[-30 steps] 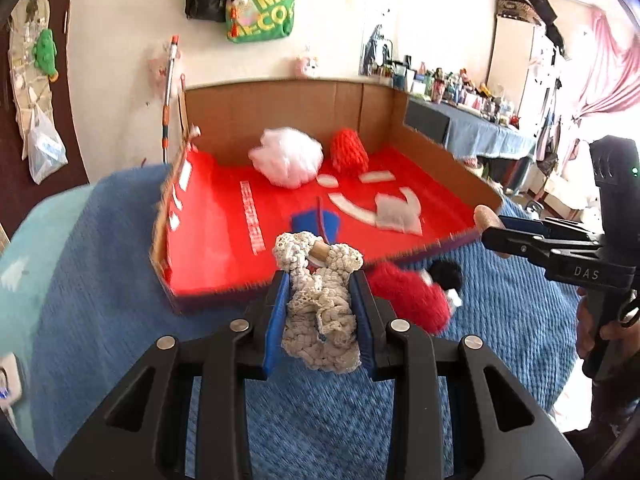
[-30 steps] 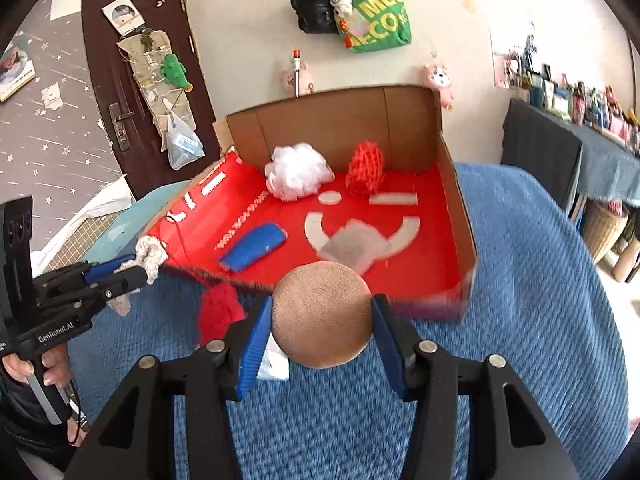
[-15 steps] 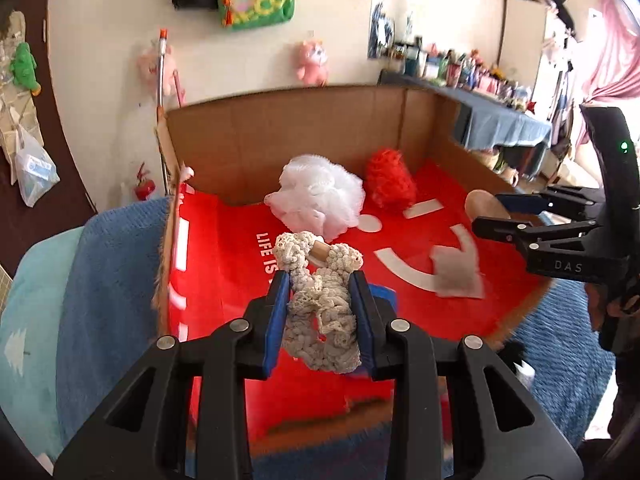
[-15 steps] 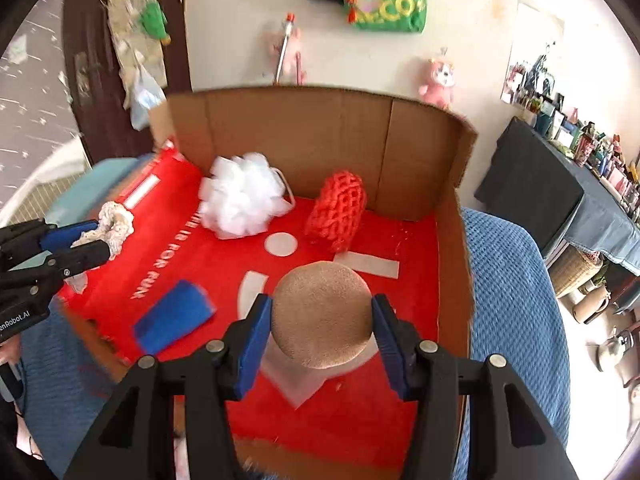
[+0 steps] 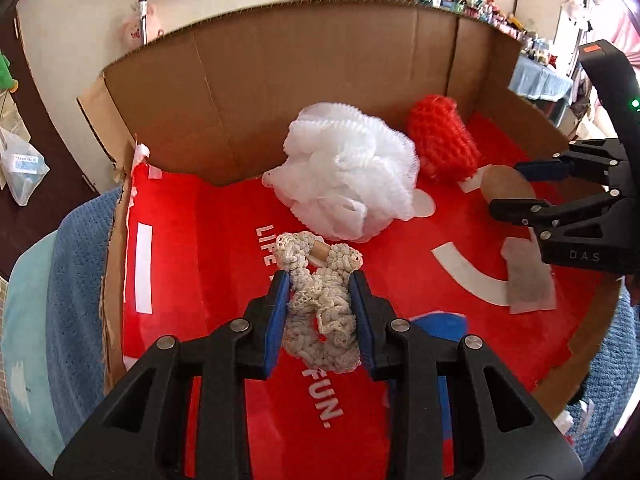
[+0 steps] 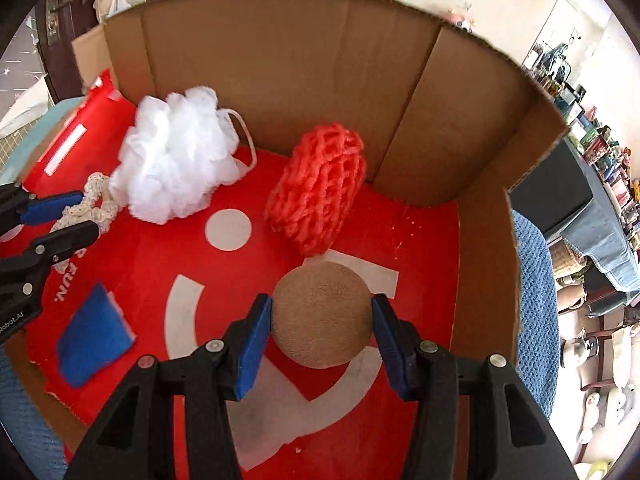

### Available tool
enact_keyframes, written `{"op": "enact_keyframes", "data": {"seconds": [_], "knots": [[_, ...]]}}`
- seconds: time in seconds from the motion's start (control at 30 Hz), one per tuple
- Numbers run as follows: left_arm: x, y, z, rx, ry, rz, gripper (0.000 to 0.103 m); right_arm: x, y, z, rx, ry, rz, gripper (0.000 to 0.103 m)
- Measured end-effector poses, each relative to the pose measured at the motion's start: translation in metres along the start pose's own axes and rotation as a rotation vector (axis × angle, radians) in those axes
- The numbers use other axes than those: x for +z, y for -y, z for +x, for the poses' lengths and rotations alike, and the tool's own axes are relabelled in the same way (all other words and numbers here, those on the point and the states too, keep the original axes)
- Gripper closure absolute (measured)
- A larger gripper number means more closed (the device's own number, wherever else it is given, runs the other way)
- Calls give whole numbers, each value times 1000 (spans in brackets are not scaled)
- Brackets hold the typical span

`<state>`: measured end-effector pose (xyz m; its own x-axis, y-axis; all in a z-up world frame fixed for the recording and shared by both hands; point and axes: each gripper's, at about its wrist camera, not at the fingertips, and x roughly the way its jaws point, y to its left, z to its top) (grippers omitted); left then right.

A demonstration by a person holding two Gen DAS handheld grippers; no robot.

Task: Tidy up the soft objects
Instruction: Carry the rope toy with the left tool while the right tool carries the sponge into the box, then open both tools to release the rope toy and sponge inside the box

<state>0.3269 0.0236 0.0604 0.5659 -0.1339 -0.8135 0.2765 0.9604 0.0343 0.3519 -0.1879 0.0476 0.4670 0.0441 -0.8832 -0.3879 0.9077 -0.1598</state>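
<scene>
My left gripper [image 5: 320, 280] is shut on a cream crocheted bundle [image 5: 320, 304] and hangs over the left part of the red-floored cardboard box [image 5: 248, 80]. My right gripper [image 6: 322, 308] is shut on a round brown sponge [image 6: 322, 314] above the box's right half; it also shows in the left wrist view as the right gripper [image 5: 516, 188]. On the box floor lie a white mesh pouf [image 5: 348, 176], also the pouf [image 6: 176, 160], a red knitted net scrubber [image 6: 318, 188], a blue sponge [image 6: 94, 340] and a grey cloth piece [image 5: 528, 280].
The box's brown walls [image 6: 280, 64] stand high at the back and right, with the front edge low. It rests on a blue blanket [image 5: 76, 288]. A cluttered table [image 6: 600, 160] stands to the right, and a dark door [image 6: 68, 4] at far left.
Both grippers have travelled forward from over the blanket to above the box floor, tilting further down, each keeping its object. The red plush and the blanket in front have dropped out of view.
</scene>
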Motion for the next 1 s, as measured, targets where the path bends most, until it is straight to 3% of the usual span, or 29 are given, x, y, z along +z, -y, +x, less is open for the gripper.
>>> {"op": "enact_keyframes", "data": {"seconds": [0.23,0.73,0.8,1.0], "knots": [[0,-8,12,-6,-46,-27,74,-3,6,13,-2,-52,5,49],[5,-9,21,7,-63,-23,73,-18,20,12,8,-61,30,48],[5,-7,22,10,-64,-16,73,-2,15,17,9,-65,29,47],[5,-5,22,11,-68,-11,73,2,18,18,9,-66,28,47]]}}
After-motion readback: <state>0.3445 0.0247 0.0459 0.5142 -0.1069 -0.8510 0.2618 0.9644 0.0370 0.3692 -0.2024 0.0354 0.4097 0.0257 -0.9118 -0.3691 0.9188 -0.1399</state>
